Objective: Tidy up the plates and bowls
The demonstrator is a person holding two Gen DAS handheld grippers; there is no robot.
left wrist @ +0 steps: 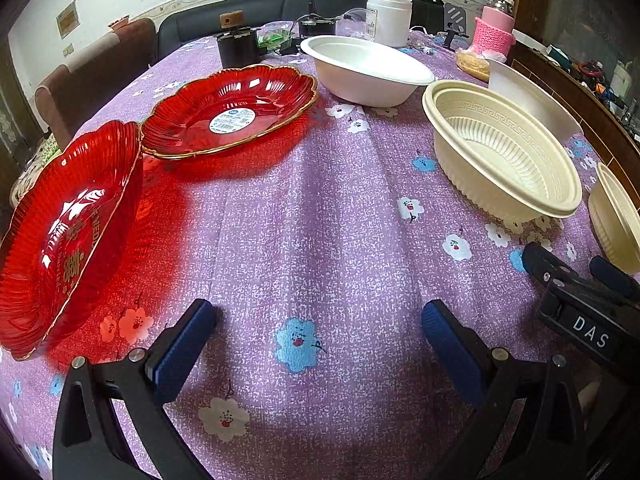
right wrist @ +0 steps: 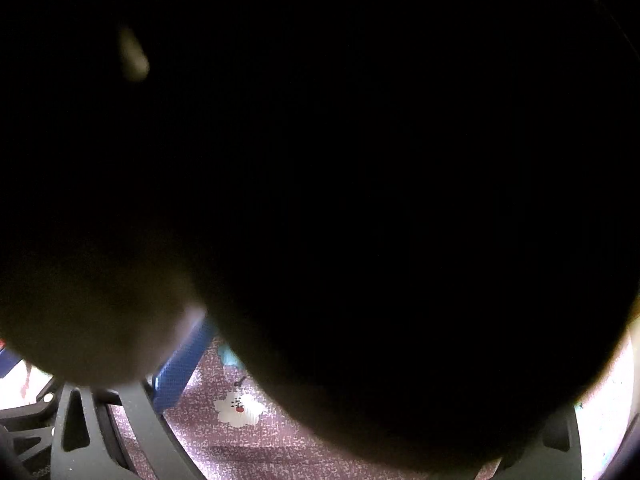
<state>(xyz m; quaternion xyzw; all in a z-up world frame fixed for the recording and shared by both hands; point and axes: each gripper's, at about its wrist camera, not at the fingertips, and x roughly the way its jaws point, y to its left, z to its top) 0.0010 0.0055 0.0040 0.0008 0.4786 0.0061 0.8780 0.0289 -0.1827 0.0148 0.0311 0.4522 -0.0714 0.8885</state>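
The left tongs (left wrist: 318, 344) hung open and empty above the surface (left wrist: 320, 220); the right tongs (left wrist: 576, 270), beside a cream bowl (left wrist: 618, 220), were too obscured to judge; nesting it into the ribbed bowl (left wrist: 504, 152) probably needed a level, centred approach.

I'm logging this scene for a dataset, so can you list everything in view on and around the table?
red plates: 2, red with gold rim, left side, one tilted
white bowl: 1, white, far centre
cream bowls: 2, cream, right side
white jar: 1, far edge
pink bottle: 1, far right
tablecloth: 1, purple floral
chair: 1, brown, left
left hand-held gripper: open, empty
right hand-held gripper: by near cream bowl; its camera mostly blocked
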